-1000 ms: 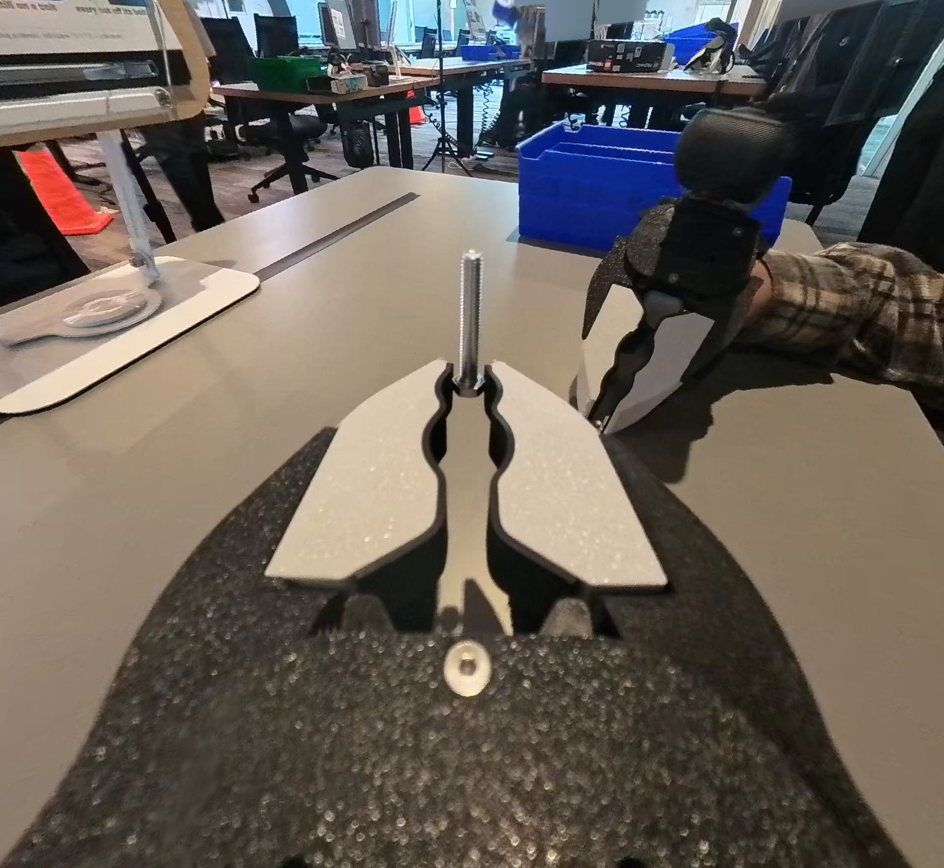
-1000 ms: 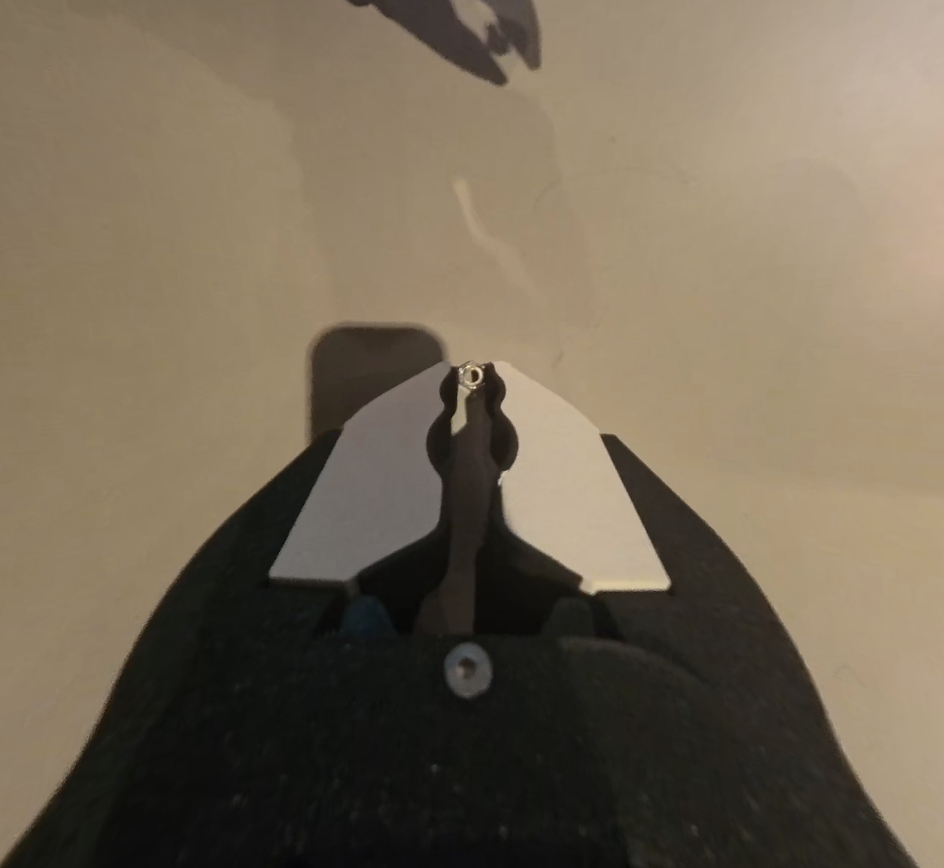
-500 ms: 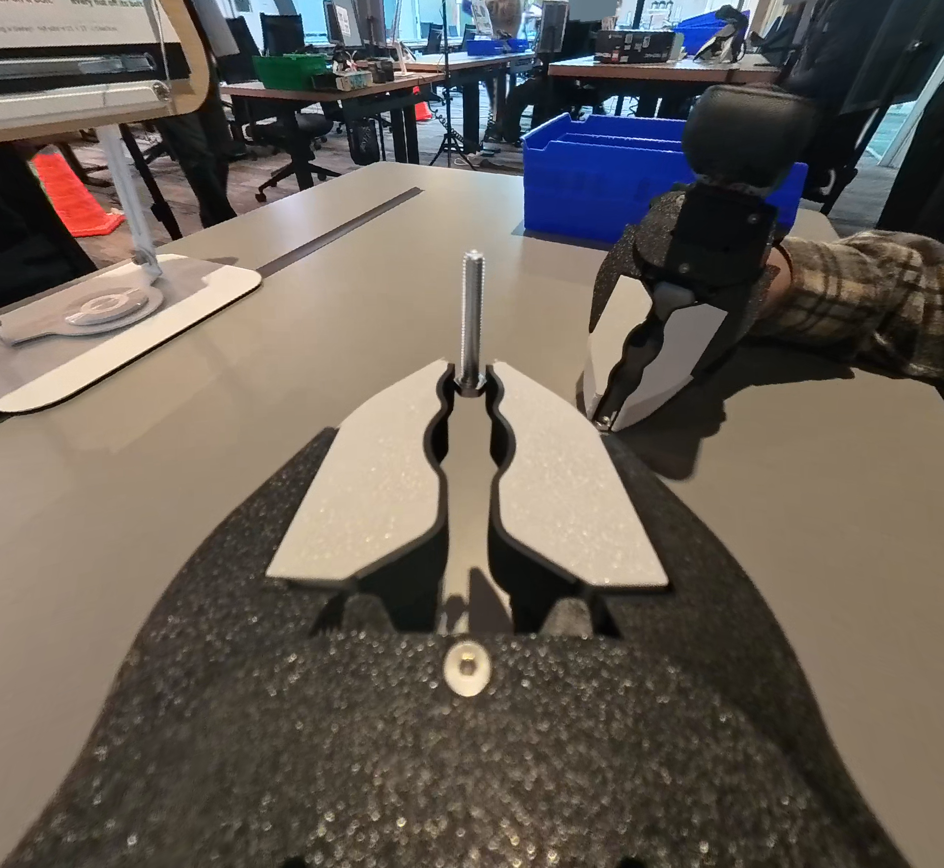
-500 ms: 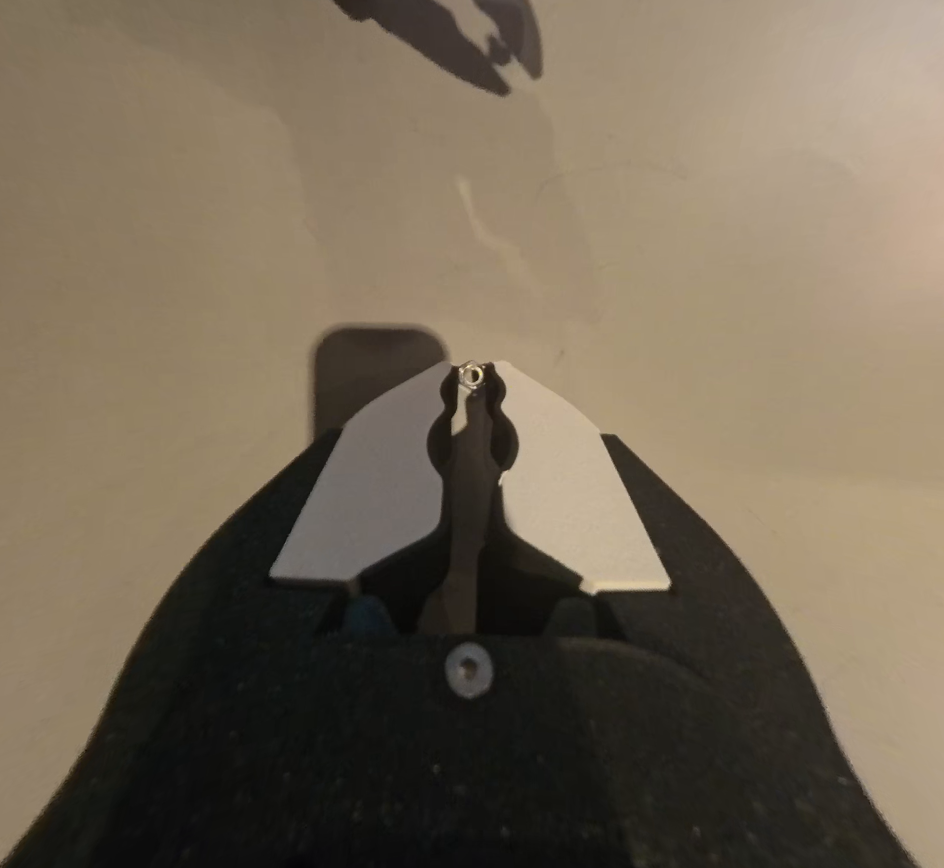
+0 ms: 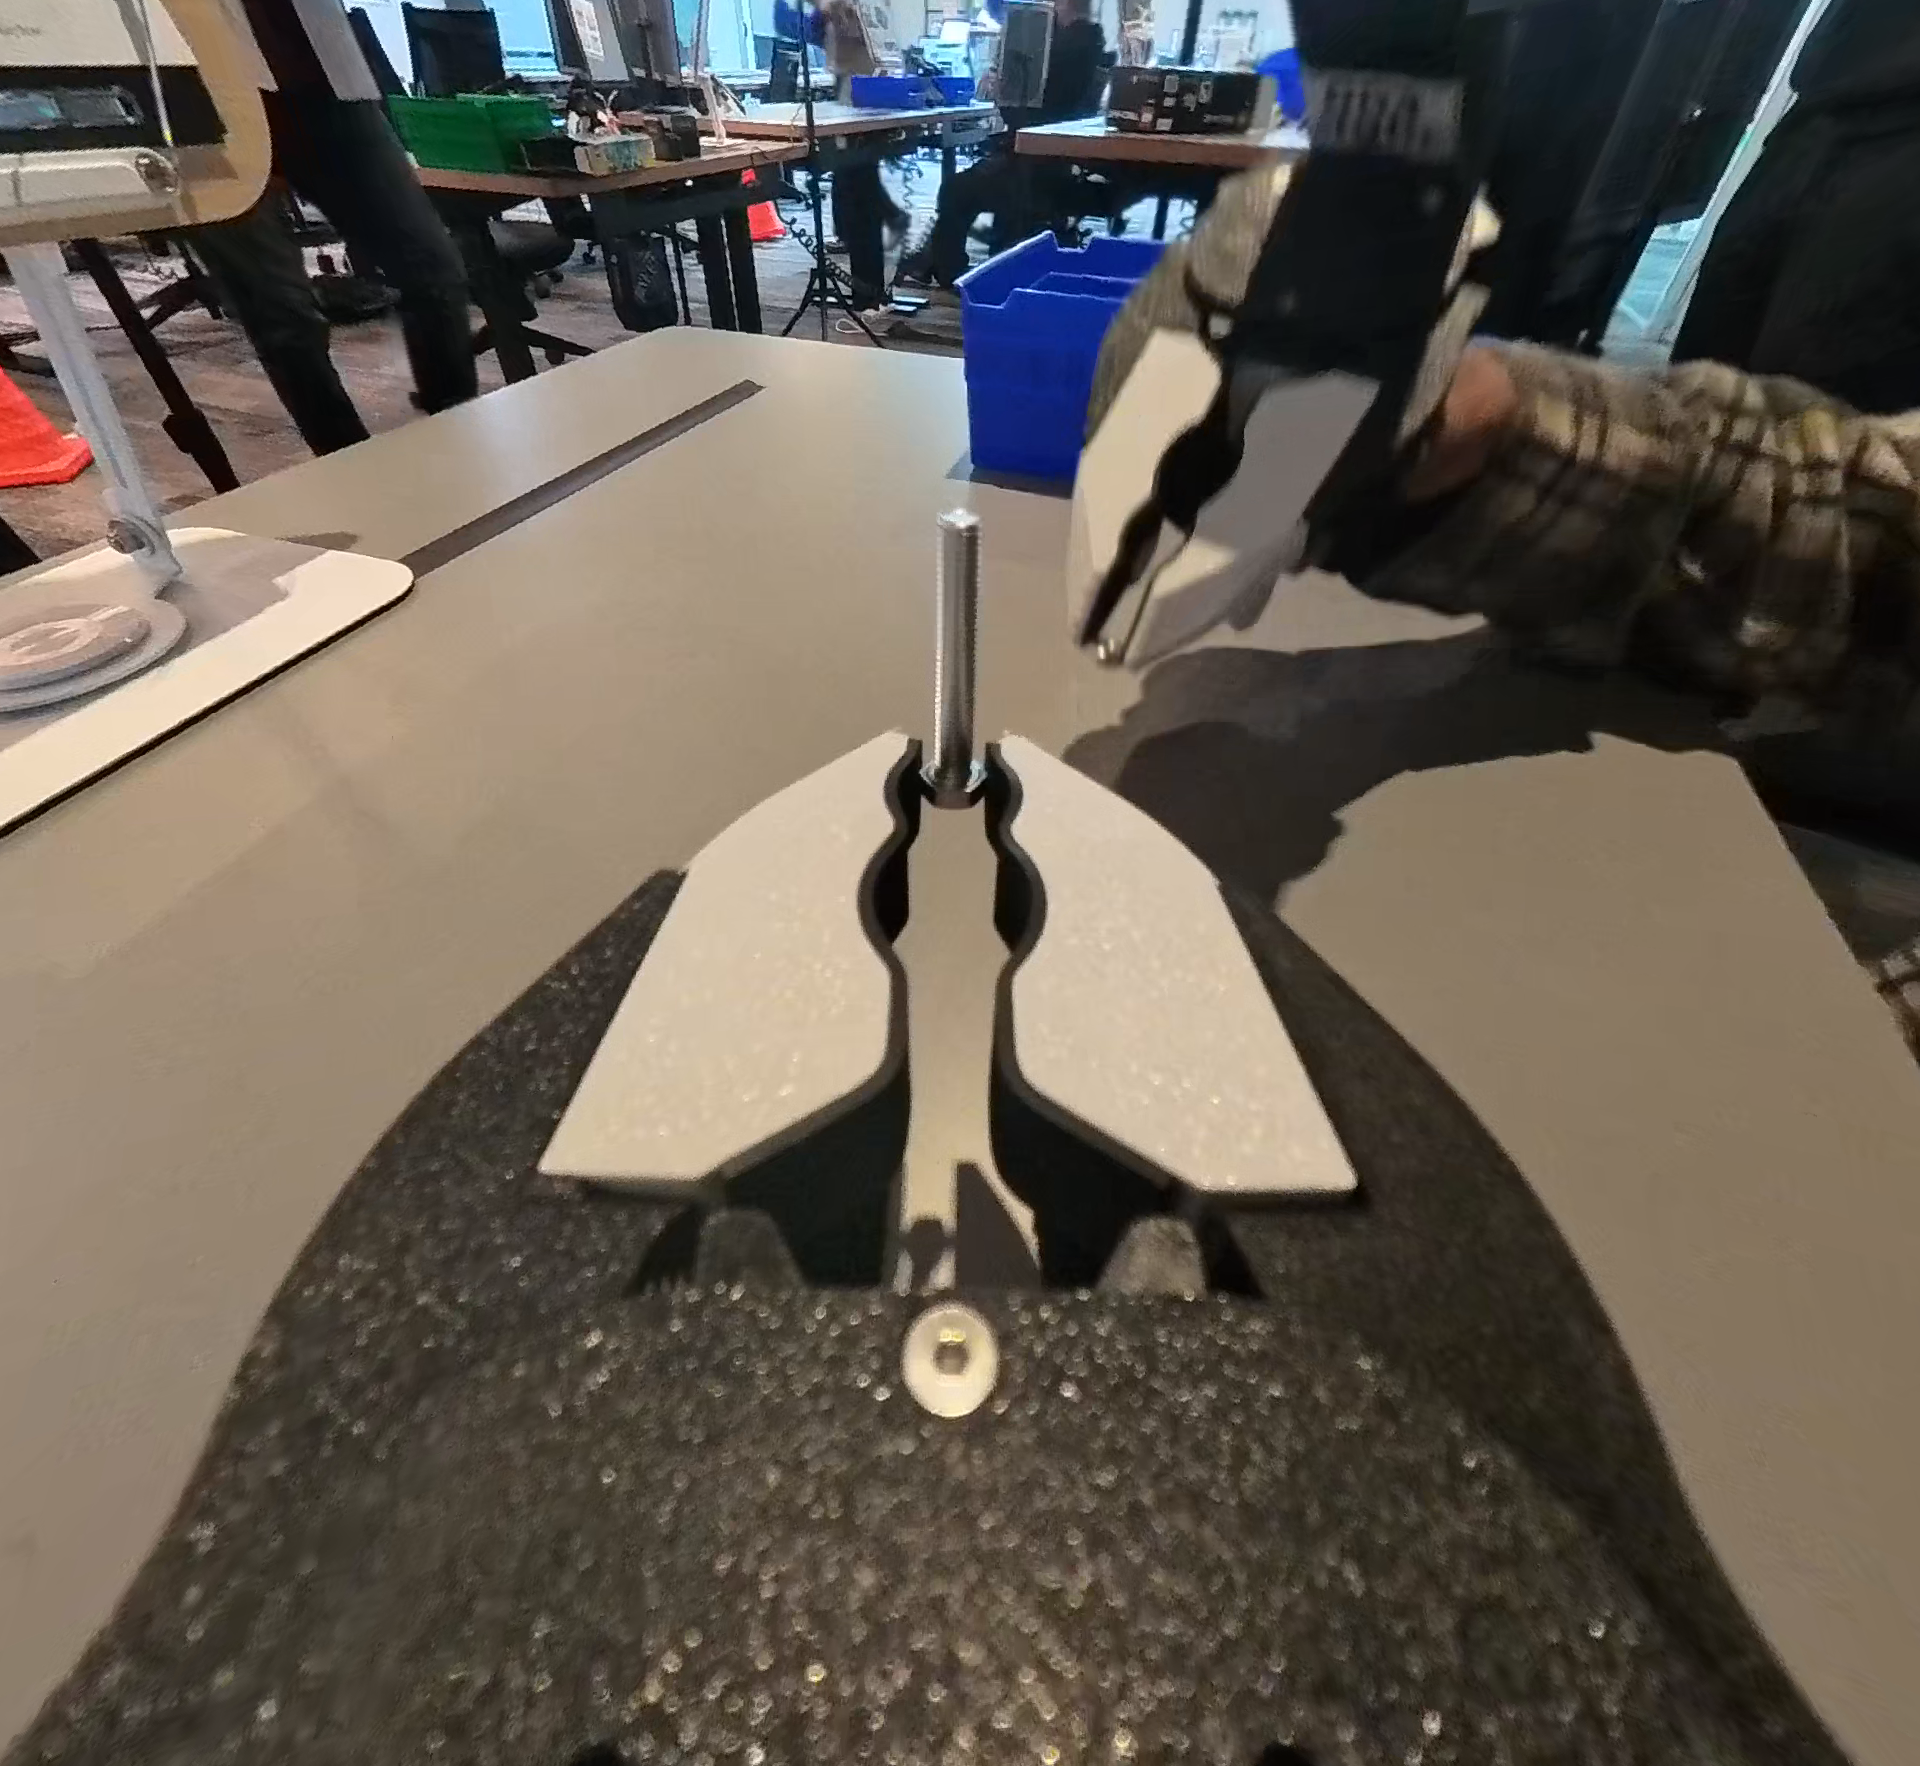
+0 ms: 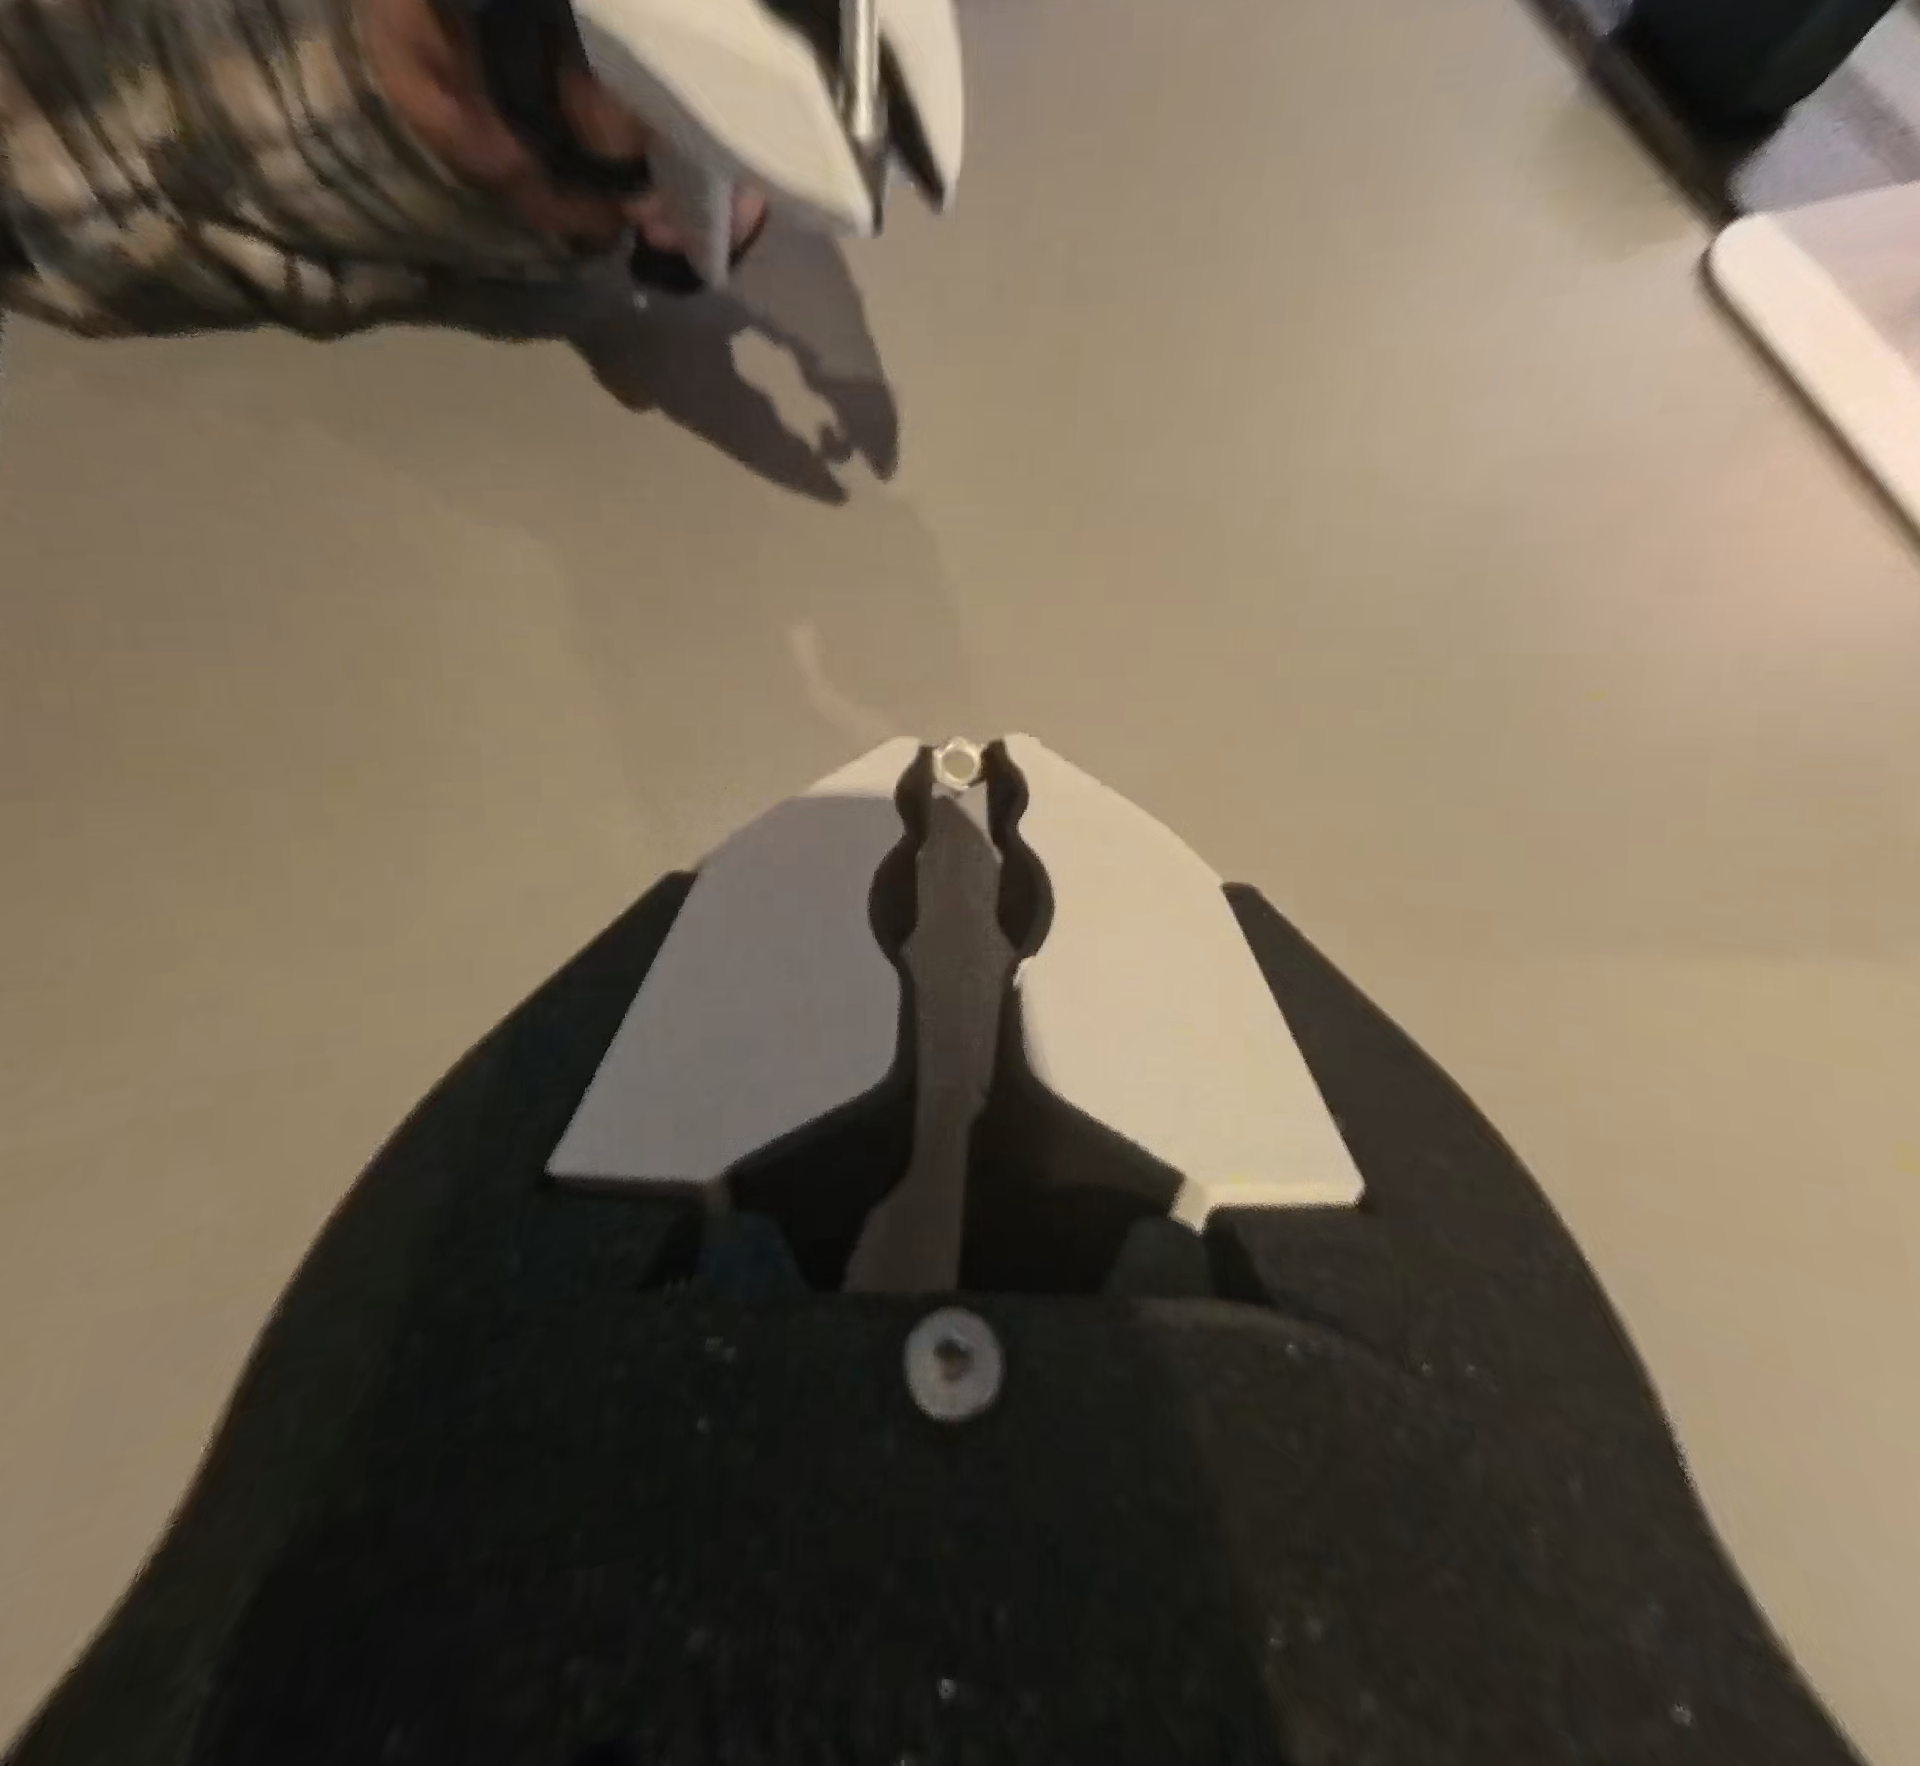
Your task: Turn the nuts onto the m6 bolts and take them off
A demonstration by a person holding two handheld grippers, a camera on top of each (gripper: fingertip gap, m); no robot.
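Bolt [image 5: 956,646] upright on table [image 5: 623,677]; bin [image 5: 1029,366] behind.

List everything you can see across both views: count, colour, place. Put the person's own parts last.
bolt: one, silver, upright, its head clamped at the left tongs' tips.
nut: one, silver, pinched at the right tongs' tips.
table: one, grey, under everything.
bins: stacked, blue, at the table's far edge.
stand: one, white base with a pole, far left on the table.
cone: one, orange, on the floor at the left.
desks: several, with monitors, in the background.
left tongs: white fingers, black body, shut on the bolt.
right tongs: the same, shut on the nut.
sleeve: plaid, behind the right tongs.
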